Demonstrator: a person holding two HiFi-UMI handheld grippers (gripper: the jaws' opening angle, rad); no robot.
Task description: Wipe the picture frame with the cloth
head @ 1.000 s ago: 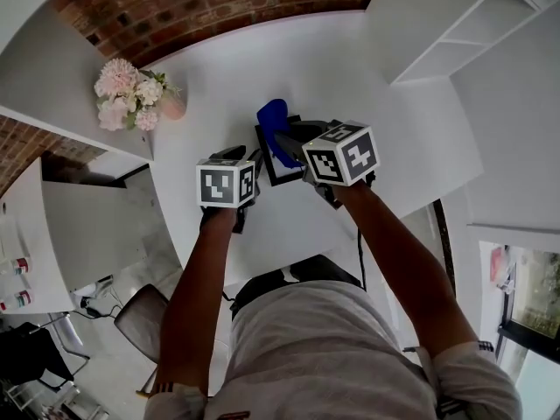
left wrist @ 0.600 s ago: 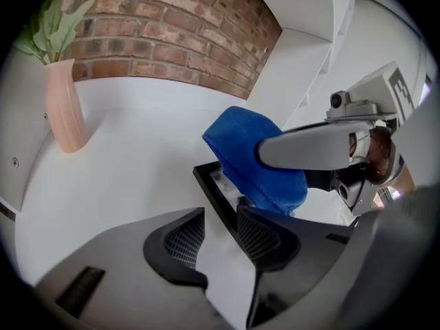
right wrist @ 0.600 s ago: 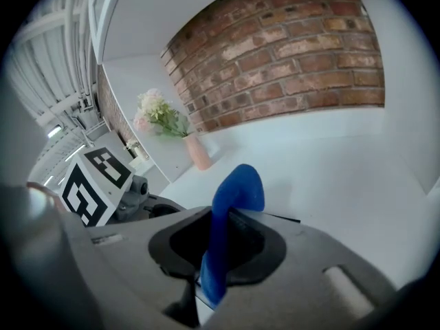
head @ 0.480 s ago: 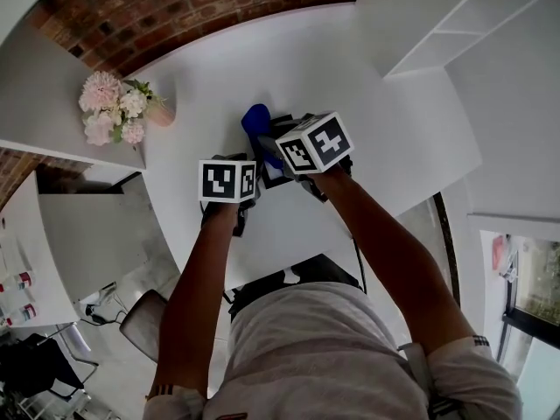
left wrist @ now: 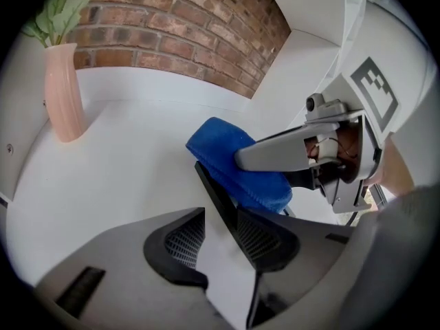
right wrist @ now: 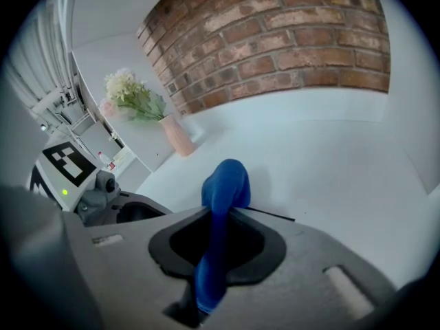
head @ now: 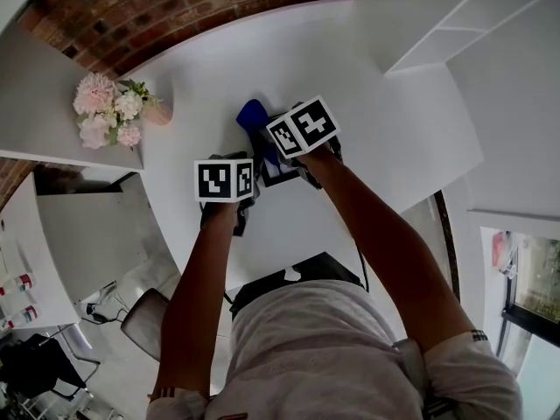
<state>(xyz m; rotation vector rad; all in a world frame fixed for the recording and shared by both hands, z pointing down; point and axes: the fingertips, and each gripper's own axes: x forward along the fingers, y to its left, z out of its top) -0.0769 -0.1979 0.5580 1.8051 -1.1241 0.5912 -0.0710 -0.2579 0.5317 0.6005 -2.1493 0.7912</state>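
Note:
A black picture frame point(head: 276, 175) stands on the white table point(head: 385, 138) between the two marker cubes. In the left gripper view its dark edge point(left wrist: 214, 194) runs between the jaws of my left gripper point(left wrist: 221, 238), which is shut on it. My right gripper point(right wrist: 213, 249) is shut on a blue cloth point(right wrist: 224, 188). The cloth point(head: 253, 117) bulges out beyond the right cube and lies over the frame's top edge point(left wrist: 237, 162). Seen from the head, the left gripper point(head: 245, 169) is at the frame's left side and the right gripper point(head: 278, 147) is above it.
A pink vase point(left wrist: 63, 91) with pale flowers point(head: 114, 108) stands at the far left of the table, by the brick wall point(right wrist: 275, 40). A white shelf unit point(head: 455, 24) rises at the right. A chair point(head: 144, 322) sits below the table's near edge.
My right gripper has carried the blue cloth leftward and farther away across the frame. The left gripper has stayed put on the frame's edge.

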